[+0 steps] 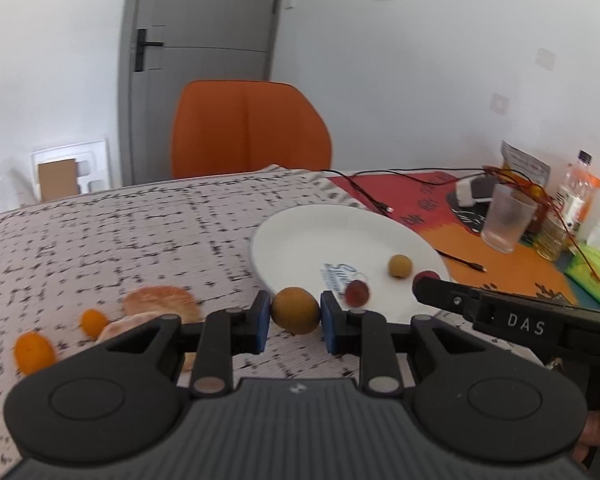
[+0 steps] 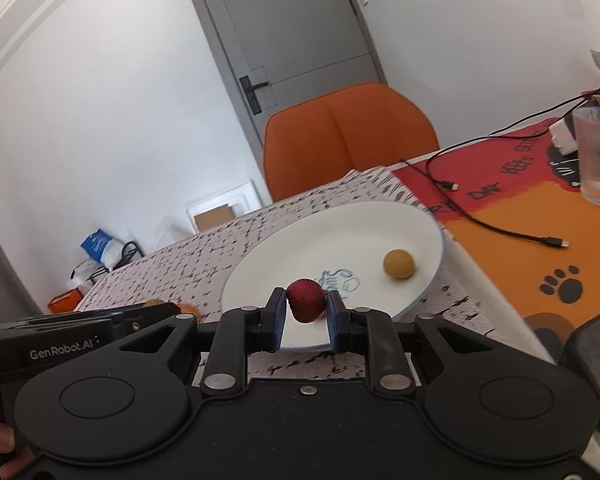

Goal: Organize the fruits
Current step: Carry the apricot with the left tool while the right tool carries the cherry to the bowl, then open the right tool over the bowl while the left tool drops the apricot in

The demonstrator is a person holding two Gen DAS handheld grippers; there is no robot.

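My left gripper (image 1: 295, 312) is shut on a round brown fruit (image 1: 295, 311), held just short of the near rim of the white plate (image 1: 300, 232). A second brown fruit (image 1: 400, 266) and a dark red fruit (image 1: 357, 293) lie on the plate. My right gripper (image 2: 306, 306) is shut on a red fruit (image 2: 306, 300) over the plate's (image 2: 340, 240) near part. The brown fruit (image 2: 398, 264) lies beyond it. In the left wrist view the right gripper (image 1: 422, 285) reaches in from the right, red showing at its tip.
Two small orange fruits (image 1: 34, 352) (image 1: 93, 322) and pale peeled pieces (image 1: 162, 304) lie on the patterned cloth at left. A frosted glass (image 1: 506, 218), cables (image 2: 500, 228), bottles (image 1: 576, 192) and a packet stand at the right. An orange chair (image 1: 250, 128) is behind the table.
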